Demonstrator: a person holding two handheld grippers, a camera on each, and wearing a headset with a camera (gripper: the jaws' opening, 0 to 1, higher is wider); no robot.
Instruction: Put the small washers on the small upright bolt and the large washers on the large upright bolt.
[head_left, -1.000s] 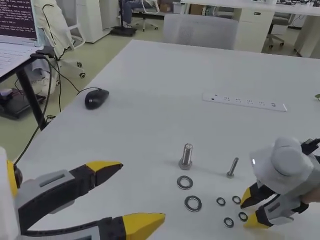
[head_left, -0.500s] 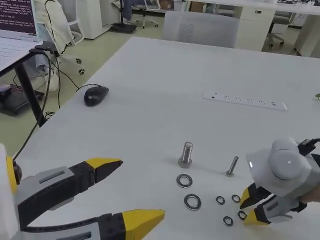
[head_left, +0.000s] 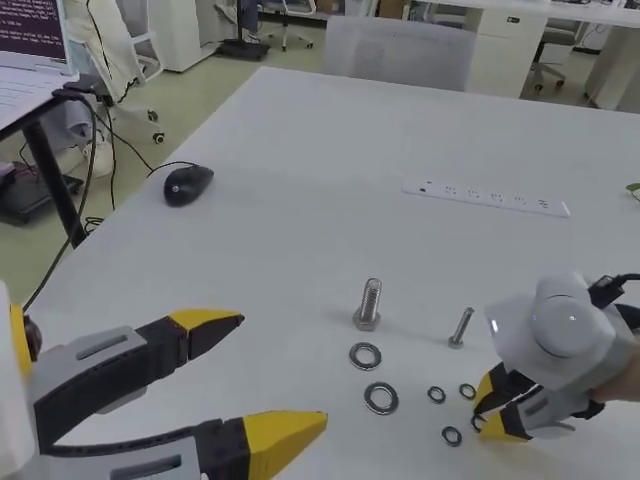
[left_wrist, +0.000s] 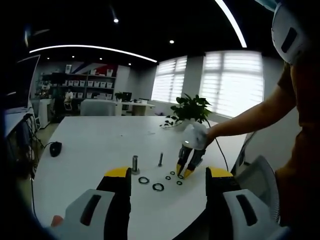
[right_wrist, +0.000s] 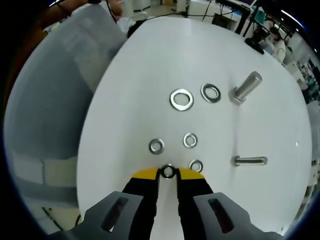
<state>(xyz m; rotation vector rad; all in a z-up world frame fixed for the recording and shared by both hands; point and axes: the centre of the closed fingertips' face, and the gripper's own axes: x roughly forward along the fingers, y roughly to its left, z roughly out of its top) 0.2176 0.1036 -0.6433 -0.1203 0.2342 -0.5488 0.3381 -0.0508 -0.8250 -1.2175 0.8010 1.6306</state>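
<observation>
I'm closing the right gripper (head_left: 490, 415) jaws, wider a second ago, now pinching a small washer (right_wrist: 168, 171) on the worktop (head_left: 330, 200) near the small bolt (head_left: 460, 327); probably ready for lifting. My left gripper (head_left: 280, 370) is hanging released.

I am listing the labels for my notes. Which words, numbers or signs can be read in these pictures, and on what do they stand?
No text can be read with certainty.
Laptop screen: pale lines of text on purple, too small and blurred to read.
Power strip: no legible marking.
</observation>
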